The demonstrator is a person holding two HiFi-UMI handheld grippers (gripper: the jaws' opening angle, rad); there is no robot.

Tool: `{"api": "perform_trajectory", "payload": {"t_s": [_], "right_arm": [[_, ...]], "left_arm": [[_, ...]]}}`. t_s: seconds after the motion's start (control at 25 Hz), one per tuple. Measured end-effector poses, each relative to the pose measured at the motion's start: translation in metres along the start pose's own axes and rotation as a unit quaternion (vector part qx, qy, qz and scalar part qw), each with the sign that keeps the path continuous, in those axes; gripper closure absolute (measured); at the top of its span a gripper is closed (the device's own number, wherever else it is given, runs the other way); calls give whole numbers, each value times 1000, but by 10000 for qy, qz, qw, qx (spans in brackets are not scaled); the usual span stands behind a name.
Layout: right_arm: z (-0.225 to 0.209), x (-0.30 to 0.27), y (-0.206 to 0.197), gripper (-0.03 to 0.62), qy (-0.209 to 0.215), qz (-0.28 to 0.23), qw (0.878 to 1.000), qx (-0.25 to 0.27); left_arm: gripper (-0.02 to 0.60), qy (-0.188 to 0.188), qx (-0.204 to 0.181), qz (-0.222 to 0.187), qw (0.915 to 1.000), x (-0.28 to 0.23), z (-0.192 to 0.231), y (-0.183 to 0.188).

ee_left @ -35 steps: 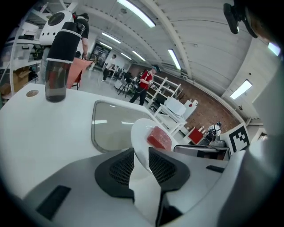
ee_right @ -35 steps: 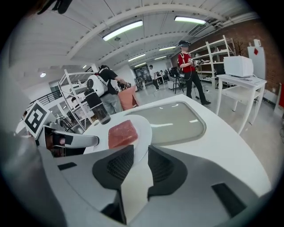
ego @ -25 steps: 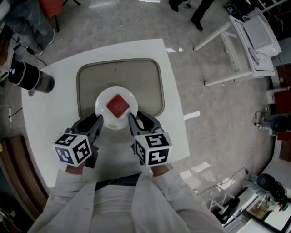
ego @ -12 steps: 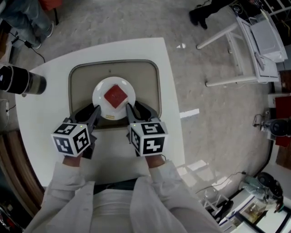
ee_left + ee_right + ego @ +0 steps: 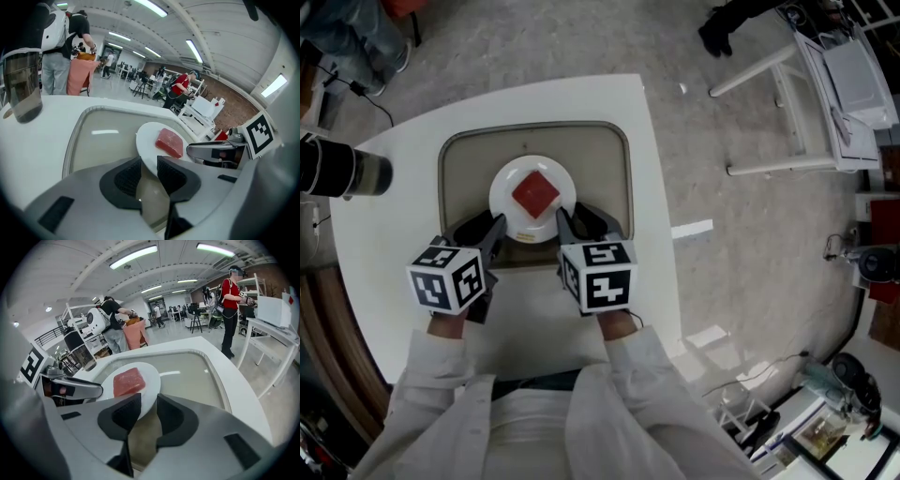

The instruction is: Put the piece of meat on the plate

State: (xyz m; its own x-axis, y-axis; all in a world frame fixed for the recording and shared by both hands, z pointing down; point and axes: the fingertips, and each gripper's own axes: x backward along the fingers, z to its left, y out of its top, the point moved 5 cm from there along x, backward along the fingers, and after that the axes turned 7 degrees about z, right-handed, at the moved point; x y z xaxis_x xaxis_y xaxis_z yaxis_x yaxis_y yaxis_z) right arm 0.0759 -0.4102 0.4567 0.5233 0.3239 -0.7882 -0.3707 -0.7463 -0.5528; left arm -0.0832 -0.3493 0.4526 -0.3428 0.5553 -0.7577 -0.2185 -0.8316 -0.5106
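Observation:
A white plate (image 5: 512, 217) carrying a red square piece of meat (image 5: 536, 194) is over the near half of a beige tray (image 5: 614, 169) on the white table. My left gripper (image 5: 493, 228) is shut on the plate's near-left rim and my right gripper (image 5: 571, 221) is shut on its near-right rim. In the left gripper view the plate (image 5: 149, 140) runs edge-on between the pads (image 5: 129, 176), with the meat (image 5: 169, 142) just beyond. In the right gripper view the plate (image 5: 151, 379) and meat (image 5: 128, 381) sit the same way between the pads (image 5: 169, 416).
A dark cylindrical cup (image 5: 342, 173) stands near the table's left edge and shows as a smoky tumbler (image 5: 26, 84) in the left gripper view. A white frame stand (image 5: 820, 84) is on the floor to the right. People stand in the background.
Both grippers, still shut on the plate, have carried it a little farther in over the tray. The meat has stayed on the plate.

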Motion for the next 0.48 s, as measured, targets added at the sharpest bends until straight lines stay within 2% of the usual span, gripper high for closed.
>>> {"api": "perform_trajectory", "payload": {"t_s": [0.28, 0.48], "right_arm": [[-1, -5, -1, 488, -178, -2, 9998, 37], [0, -5, -1, 488, -135, 35, 9999, 101]], "left_arm": [[474, 126, 24, 4, 9999, -6, 2, -1], [474, 6, -52, -27, 10000, -5, 2, -2]]}}
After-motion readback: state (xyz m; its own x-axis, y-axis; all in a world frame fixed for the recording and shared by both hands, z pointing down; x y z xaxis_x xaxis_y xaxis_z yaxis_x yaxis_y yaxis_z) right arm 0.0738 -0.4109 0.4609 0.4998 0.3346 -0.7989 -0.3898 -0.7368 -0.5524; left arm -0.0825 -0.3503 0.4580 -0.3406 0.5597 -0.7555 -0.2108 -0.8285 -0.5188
